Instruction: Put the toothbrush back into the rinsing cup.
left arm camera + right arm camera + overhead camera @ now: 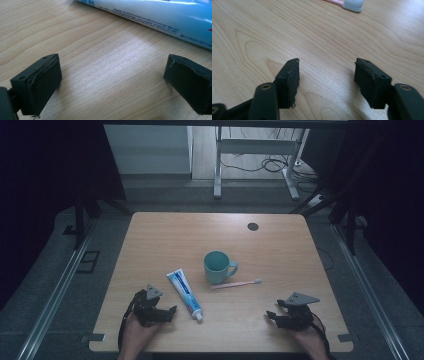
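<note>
A light wooden table stands on a grey floor; a small dark round spot sits near its far edge; metal rails run along the floor at either side of the table; beyond it, a white metal frame stands on paler flooring, with black cables looped beneath it; dark curtains close the left and right.

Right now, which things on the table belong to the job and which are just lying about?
In the job:
- toothpaste, just ahead of the open left tongs
- toothbrush, ahead of the open right tongs
- mug, likely, beside the toothbrush

Lying about:
- black disc at the table's far edge
- cables on the floor beyond
</note>
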